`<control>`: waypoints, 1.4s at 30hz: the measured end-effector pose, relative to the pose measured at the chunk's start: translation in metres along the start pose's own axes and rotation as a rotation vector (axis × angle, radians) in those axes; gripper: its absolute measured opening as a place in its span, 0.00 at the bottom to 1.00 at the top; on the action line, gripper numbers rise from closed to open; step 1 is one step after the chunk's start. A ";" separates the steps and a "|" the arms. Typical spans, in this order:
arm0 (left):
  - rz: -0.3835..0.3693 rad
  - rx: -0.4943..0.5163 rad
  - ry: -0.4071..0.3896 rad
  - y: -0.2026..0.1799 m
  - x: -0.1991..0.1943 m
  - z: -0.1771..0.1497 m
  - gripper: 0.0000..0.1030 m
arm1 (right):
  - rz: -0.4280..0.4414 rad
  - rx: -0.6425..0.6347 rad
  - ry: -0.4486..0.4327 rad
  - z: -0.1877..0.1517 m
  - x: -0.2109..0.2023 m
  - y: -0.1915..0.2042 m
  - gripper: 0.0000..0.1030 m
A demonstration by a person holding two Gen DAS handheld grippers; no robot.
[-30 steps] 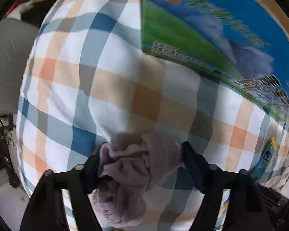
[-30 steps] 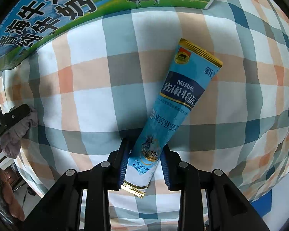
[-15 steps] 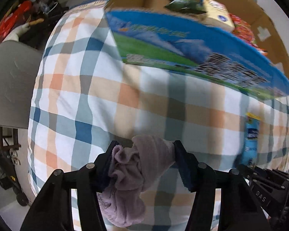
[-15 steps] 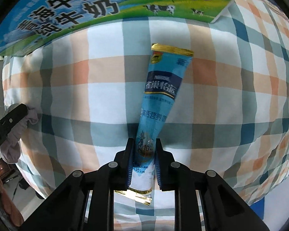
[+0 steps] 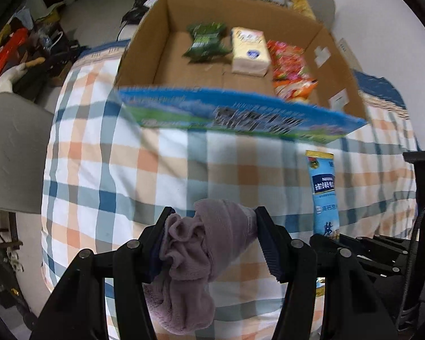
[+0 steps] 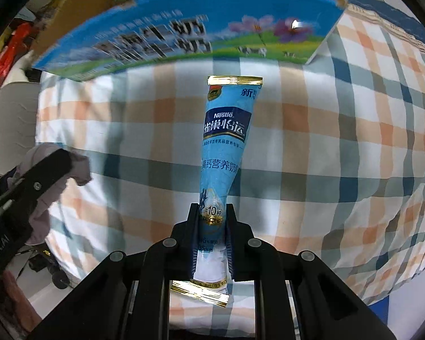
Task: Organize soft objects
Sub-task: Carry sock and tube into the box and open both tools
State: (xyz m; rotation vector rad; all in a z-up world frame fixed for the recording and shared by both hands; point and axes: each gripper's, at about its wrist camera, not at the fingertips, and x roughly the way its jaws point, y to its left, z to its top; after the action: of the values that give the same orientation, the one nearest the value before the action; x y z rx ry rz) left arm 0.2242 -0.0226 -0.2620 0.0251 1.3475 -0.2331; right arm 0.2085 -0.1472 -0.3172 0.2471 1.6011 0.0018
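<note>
Left gripper [image 5: 212, 226] pinching bunched mauve cloth [image 5: 201, 257], loose end drooping below fingers. Right gripper [image 6: 212, 221] clamped on lower end of blue packet [image 6: 225, 141], packet pointing ahead. Both held above checked cover [image 5: 99, 155]. Open cardboard box [image 5: 144, 48] ahead of both, snack bags [image 5: 291, 70] and tissue pack [image 5: 249, 51] inside.

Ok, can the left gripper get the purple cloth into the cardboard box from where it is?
Probably yes. The left gripper is shut on the purple cloth, and the cardboard box is open-topped straight ahead. Its near wall must be cleared, and bare floor shows left of the green packet.
</note>
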 end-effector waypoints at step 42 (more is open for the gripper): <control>-0.035 -0.082 0.238 0.044 0.115 0.196 0.56 | 0.042 0.120 -0.070 0.229 0.008 -0.003 0.17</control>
State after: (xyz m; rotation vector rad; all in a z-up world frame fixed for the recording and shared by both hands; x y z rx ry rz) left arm 0.4436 -0.0272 -0.3341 -0.0407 1.5940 -0.2084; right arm 0.4337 -0.1836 -0.3364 0.3705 1.5278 -0.0699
